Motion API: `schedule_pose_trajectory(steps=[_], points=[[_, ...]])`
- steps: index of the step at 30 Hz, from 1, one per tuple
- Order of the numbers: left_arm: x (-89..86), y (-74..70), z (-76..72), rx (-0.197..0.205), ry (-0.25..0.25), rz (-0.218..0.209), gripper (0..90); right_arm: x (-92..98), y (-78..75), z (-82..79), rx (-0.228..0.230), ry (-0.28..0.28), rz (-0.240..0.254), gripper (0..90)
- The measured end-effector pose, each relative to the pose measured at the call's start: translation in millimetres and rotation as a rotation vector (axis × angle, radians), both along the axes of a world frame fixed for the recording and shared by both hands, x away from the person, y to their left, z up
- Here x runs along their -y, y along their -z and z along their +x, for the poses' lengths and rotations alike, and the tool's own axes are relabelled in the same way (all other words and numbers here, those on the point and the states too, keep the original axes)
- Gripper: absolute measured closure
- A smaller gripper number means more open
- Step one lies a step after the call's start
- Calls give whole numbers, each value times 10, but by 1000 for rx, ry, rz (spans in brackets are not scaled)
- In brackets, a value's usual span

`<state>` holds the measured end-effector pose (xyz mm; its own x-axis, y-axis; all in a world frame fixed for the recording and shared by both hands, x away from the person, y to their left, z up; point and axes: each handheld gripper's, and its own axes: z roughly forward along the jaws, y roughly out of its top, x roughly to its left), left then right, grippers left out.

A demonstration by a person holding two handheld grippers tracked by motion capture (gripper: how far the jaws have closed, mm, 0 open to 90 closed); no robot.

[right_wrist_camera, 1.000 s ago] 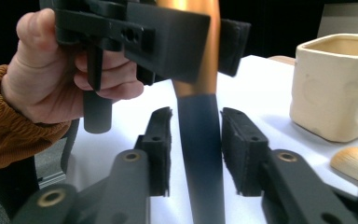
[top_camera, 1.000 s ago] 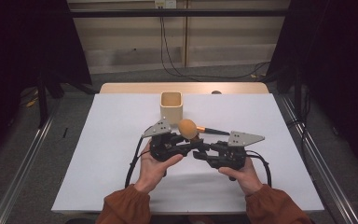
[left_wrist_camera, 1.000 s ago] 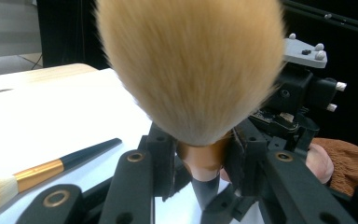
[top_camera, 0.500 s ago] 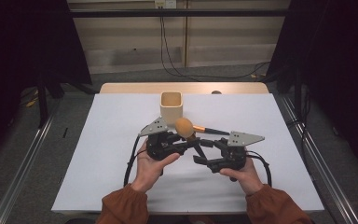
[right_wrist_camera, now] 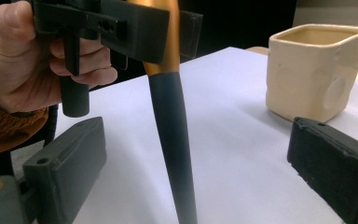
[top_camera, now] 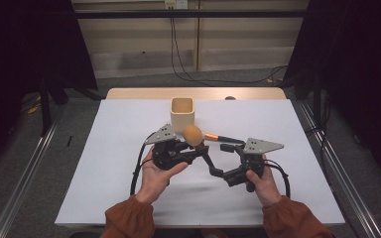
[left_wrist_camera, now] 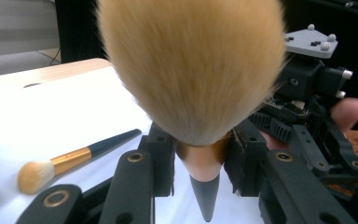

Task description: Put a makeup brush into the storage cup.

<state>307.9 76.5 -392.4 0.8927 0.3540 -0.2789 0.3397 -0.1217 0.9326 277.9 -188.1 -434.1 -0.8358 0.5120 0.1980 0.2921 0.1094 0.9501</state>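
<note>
A person at a white-covered table [top_camera: 104,163] holds a large makeup brush [top_camera: 193,135] clamped in the left gripper [top_camera: 194,151], its fingers [left_wrist_camera: 161,154] narrowed tight on the copper collar just under the fluffy orange head, which stands above them while the dark pointed handle [right_wrist_camera: 172,135] hangs out below. The right gripper [top_camera: 217,159] has just been opening: its two black fingers [right_wrist_camera: 65,175] now stand wide, one on either side of that handle, with clear space between each pad and the handle, so the brush rests in the left gripper's grip alone. That reads as a hand-over from right to left already made. A cream square cup [top_camera: 182,112] waits empty just beyond both sets of fingers, upright on the sheet; judging by its place, it is the likely home for the brush, and that step is not yet done. A second, smaller brush [left_wrist_camera: 72,158] with a gold band lies flat on the sheet beyond the left gripper's fingers, between them and the cup, touching neither, and untouched so far. What appears left: draw the open right fingers away from the handle, carry the big brush over to the cup, lower it in, then fetch the small one.
</note>
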Motion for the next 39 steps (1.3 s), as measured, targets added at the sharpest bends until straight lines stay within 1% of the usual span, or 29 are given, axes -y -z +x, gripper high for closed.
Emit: schedule_pose_trajectory(steps=[2, 5, 6, 8, 10, 14, 17, 20, 21, 23, 24, 25, 28, 30, 31, 33, 34, 36, 38, 39], points=[[-20, -1, -2, 0, 1, 6, 663, 10, 6, -2, 1, -15, -6, 43], [-60, -8, 5, 2, -5, 7, 663, 13, 1, -12, 6, -14, -4, 44], [-71, -11, 7, 1, -9, 7, 663, 14, -2, -14, 8, -9, -5, 44], [-95, -14, 11, 5, -13, 18, 663, 13, -14, -16, 4, 29, -24, 58], [-122, -12, 14, 9, -21, 28, 663, 37, -25, -16, 1, 24, -32, 77], [-184, -6, 26, 7, -33, 37, 663, 102, -49, -25, 14, 51, -19, 64], [-237, -8, 38, 8, -42, 49, 663, 147, -61, -39, 25, 71, -23, 61], [-296, -18, 49, 8, -54, 55, 663, 180, -60, -67, 56, 109, -30, 58], [-324, -23, 57, 8, -57, 59, 663, 190, -61, -72, 56, 114, -34, 57], [-361, -30, 64, 8, -63, 66, 663, 222, -68, -89, 62, 148, -48, 30], [-384, -36, 66, 8, -68, 72, 663, 231, -70, -93, 63, 154, -50, 30], [-412, -41, 73, 10, -72, 72, 663, 250, -70, -99, 70, 163, -47, 30], [-475, -57, 91, 8, -81, 72, 663, 317, -53, -125, 97, 217, -35, 28], [-508, -68, 105, 7, -85, 75, 663, 353, -42, -145, 92, 233, -43, 11], [-528, -78, 114, 8, -86, 76, 663, 370, -34, -155, 98, 248, -46, 7], [-551, -93, 123, 12, -87, 81, 663, 406, -27, -178, 116, 274, -57, 8], [-564, -101, 128, 12, -89, 83, 663, 425, -19, -191, 129, 290, -53, 9], [-588, -115, 140, 12, -94, 86, 663, 467, -4, -214, 146, 315, -61, 11], [-608, -129, 158, 14, -101, 90, 663, 520, 19, -243, 136, 326, -60, 11], [-615, -136, 166, 11, -106, 87, 663, 540, 29, -252, 139, 330, -60, 11]])
